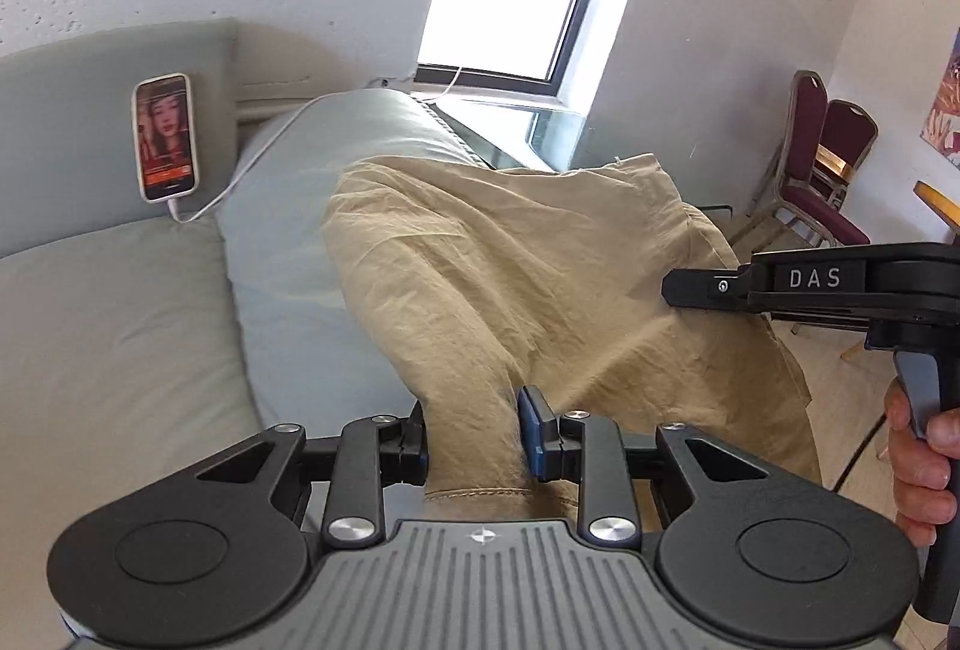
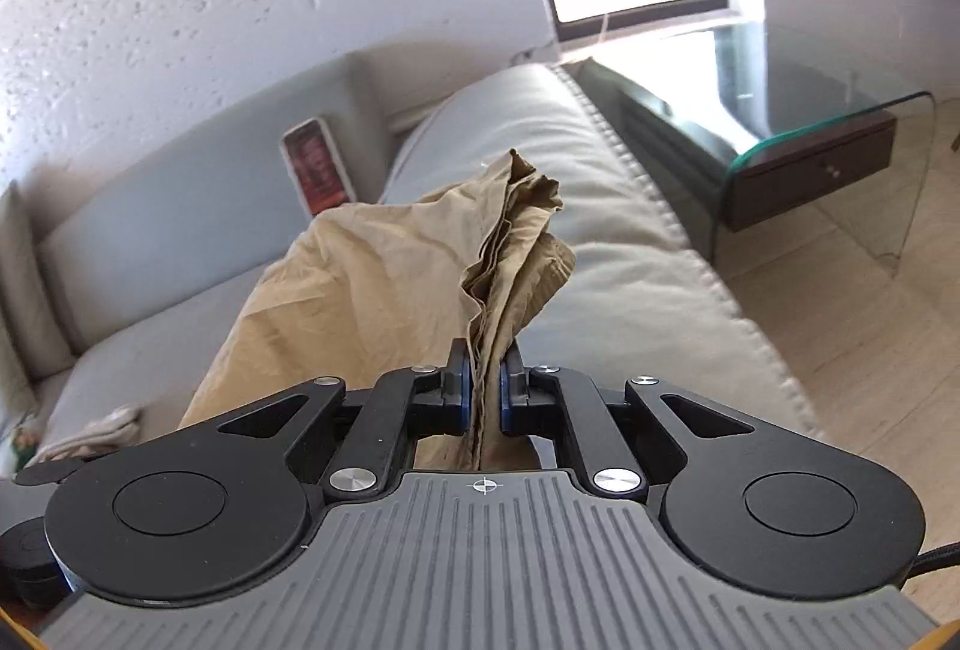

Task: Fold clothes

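A tan, wrinkled garment (image 1: 510, 284) hangs lifted above the grey sofa, stretched between both grippers. My left gripper (image 1: 474, 440) is shut on a thick bunched part of it near the hem; the cloth fills the gap between the blue pads (image 1: 536, 431). In the left wrist view my right gripper (image 1: 675, 285) comes in from the right and pinches the garment's far edge, held by a hand (image 1: 921, 464). The right wrist view shows that right gripper (image 2: 483, 392) shut on a gathered fold of the tan garment (image 2: 384, 278), which rises in a crumpled peak ahead of the fingers.
A phone (image 1: 165, 137) on a white cable leans against the grey sofa's (image 1: 120, 350) backrest. A glass side table (image 2: 810, 134) stands past the sofa arm under the window. Maroon chairs (image 1: 828, 158) stand at the right wall. A pale cloth (image 2: 96, 434) lies on the seat.
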The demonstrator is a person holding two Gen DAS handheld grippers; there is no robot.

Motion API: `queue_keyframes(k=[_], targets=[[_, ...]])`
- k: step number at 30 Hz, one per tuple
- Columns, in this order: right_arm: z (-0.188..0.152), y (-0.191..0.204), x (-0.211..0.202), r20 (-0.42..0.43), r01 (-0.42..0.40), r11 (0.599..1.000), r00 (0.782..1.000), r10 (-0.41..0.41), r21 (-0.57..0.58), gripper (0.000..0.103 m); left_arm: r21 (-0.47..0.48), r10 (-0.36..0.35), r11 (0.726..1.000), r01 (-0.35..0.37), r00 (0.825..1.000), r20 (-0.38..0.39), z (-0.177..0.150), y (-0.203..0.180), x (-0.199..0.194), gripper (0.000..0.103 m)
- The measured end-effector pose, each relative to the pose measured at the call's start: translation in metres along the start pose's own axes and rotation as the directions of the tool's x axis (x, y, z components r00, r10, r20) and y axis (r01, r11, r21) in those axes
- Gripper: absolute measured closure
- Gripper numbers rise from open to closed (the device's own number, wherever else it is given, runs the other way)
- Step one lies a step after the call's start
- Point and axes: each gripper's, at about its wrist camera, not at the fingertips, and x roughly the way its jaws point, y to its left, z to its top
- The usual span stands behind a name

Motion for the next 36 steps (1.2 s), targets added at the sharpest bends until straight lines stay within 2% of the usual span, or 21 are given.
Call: queue_keyframes(k=[3,5,7,8,9,11,12,14,16,17,19,20,21,22,23,24,25,28,32,34,36], targets=[[0.016,-0.027,0.015,0.01,0.055,0.998,0.998,-0.055,-0.006,0.094,-0.018,-0.002,1.0,0.002,0.999,-0.04,0.006,-0.005,0.04,0.07],[0.021,-0.044,0.037,-0.007,0.097,0.995,0.995,-0.097,0.008,0.092,0.025,0.061,0.998,-0.059,0.991,-0.118,0.004,-0.005,0.075,0.052],[0.017,-0.06,0.067,-0.061,0.16,0.987,0.985,-0.159,0.021,0.082,0.097,0.151,0.986,-0.136,0.974,-0.168,-0.003,-0.005,0.094,0.041],[0.011,-0.066,0.08,-0.101,0.186,0.982,0.978,-0.182,0.024,0.072,0.112,0.161,0.983,-0.146,0.977,-0.137,-0.006,-0.006,0.091,0.038],[0.005,-0.072,0.092,-0.141,0.203,0.979,0.97,-0.197,0.028,0.067,0.128,0.168,0.98,-0.153,0.98,-0.109,-0.008,-0.008,0.085,0.038],[-0.004,-0.077,0.091,-0.127,0.196,0.98,0.973,-0.191,0.031,0.065,0.163,0.172,0.974,-0.16,0.983,-0.061,-0.008,-0.013,0.068,0.039],[-0.006,-0.077,0.088,-0.117,0.193,0.981,0.975,-0.189,0.02,0.056,0.171,0.176,0.971,-0.168,0.984,-0.033,-0.008,-0.015,0.058,0.039],[-0.005,-0.074,0.074,-0.103,0.174,0.985,0.979,-0.174,-0.008,0.049,0.135,0.18,0.974,-0.182,0.983,0.032,-0.009,-0.017,0.034,0.035],[-0.005,-0.07,0.053,-0.062,0.151,0.988,0.987,-0.152,-0.019,0.048,0.081,0.16,0.983,-0.167,0.983,0.087,-0.011,-0.016,0.009,0.033],[-0.005,-0.069,0.042,-0.034,0.14,0.99,0.989,-0.141,-0.018,0.044,0.066,0.141,0.987,-0.148,0.984,0.105,-0.013,-0.015,0.001,0.033],[-0.001,-0.069,0.024,0.029,0.122,0.993,0.992,-0.122,0.003,0.035,0.058,0.081,0.994,-0.089,0.989,0.127,-0.018,-0.017,-0.01,0.041],[0.001,-0.069,0.016,0.061,0.111,0.994,0.992,-0.112,0.014,0.033,0.066,0.048,0.996,-0.057,0.99,0.129,-0.02,-0.02,-0.012,0.055],[0.005,-0.069,0.012,0.089,0.099,0.995,0.991,-0.101,0.025,0.033,0.093,0.018,0.995,-0.028,0.994,0.109,-0.021,-0.024,-0.007,0.064],[0.01,-0.068,0.013,0.105,0.081,0.996,0.991,-0.084,0.031,0.035,0.119,0.003,0.993,-0.012,0.997,0.074,-0.021,-0.029,0.002,0.083],[0.015,-0.067,0.018,0.111,0.058,0.998,0.992,-0.061,0.027,0.05,0.138,-0.004,0.99,-0.001,0.999,0.04,-0.022,-0.033,0.013,0.094],[0.019,-0.065,0.029,0.097,0.04,0.999,0.994,-0.042,0.024,0.08,0.153,-0.014,0.988,0.012,1.0,0.011,-0.023,-0.037,0.025,0.097],[0.023,-0.063,0.041,0.076,0.024,0.999,0.997,-0.026,0.022,0.092,0.175,-0.024,0.984,0.027,1.0,-0.02,-0.025,-0.041,0.036,0.098],[0.029,-0.062,0.085,0.006,-0.04,0.999,0.999,0.04,0.031,0.095,0.256,-0.042,0.964,0.074,0.991,-0.13,-0.037,-0.054,0.063,0.099],[0.03,-0.065,0.132,-0.033,-0.04,0.999,0.999,0.039,-0.035,0.097,0.31,-0.042,0.947,0.084,0.989,-0.14,-0.043,-0.063,0.066,0.099],[0.029,-0.081,0.144,-0.028,0.036,0.999,0.999,-0.036,-0.01,0.102,0.307,-0.05,0.947,0.095,0.987,-0.15,-0.043,-0.061,0.064,0.099],[0.029,-0.101,0.135,0.021,0.193,0.978,0.981,-0.195,0.081,0.099,0.311,-0.047,0.946,0.092,0.987,-0.151,-0.045,-0.059,0.061,0.099]])
